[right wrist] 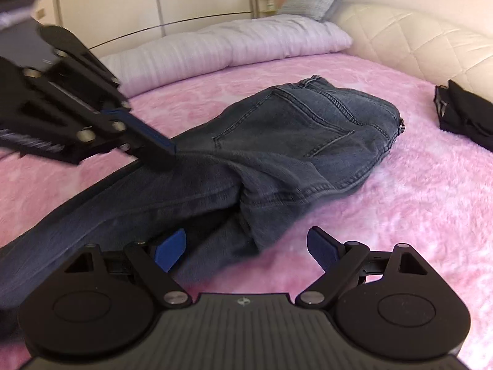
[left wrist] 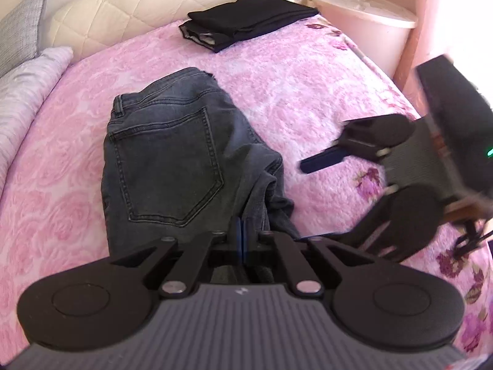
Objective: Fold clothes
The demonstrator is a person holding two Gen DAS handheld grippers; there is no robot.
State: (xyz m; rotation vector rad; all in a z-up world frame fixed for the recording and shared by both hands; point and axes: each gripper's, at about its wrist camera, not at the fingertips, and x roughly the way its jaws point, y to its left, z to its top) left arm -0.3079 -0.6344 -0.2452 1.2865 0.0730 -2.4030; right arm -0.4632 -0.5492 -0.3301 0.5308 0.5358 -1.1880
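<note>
Nearest the left wrist camera, the left gripper [left wrist: 241, 234] has its two blue pads pressed flat together at 6 o'clock, clamped on a fold of the jeans [left wrist: 172, 154]. From the right wrist view the same gripper [right wrist: 168, 151] reaches in from 9 o'clock and its tip meets the denim where the fabric puckers.

The jeans are dark grey and lie on a pink blanket [left wrist: 277, 92] with a rose pattern that covers the bed. In the left wrist view the seat, with one back pocket facing up, sits at the centre, the waistband towards 11 o'clock; the legs bunch and run down to 6 o'clock beneath the gripper.

The right gripper [right wrist: 246, 246] stands with its jaws wide apart at 6 o'clock in its own view (nothing pressed between the pads). Its left pad [right wrist: 171, 248] lies over a jeans leg, while the right pad is over bare blanket. In the left wrist view this gripper [left wrist: 336, 197] comes in blurred from 3 o'clock, beside the jeans.

A stack of folded black clothes [left wrist: 249, 21] rests on the blanket at 12 o'clock, well apart from the jeans. Pale pillows [left wrist: 27, 92] lie at 9 o'clock, a cream quilted headboard [left wrist: 123, 3] at 11, and a white bin [left wrist: 363, 21] beside the bed at 1 o'clock.
</note>
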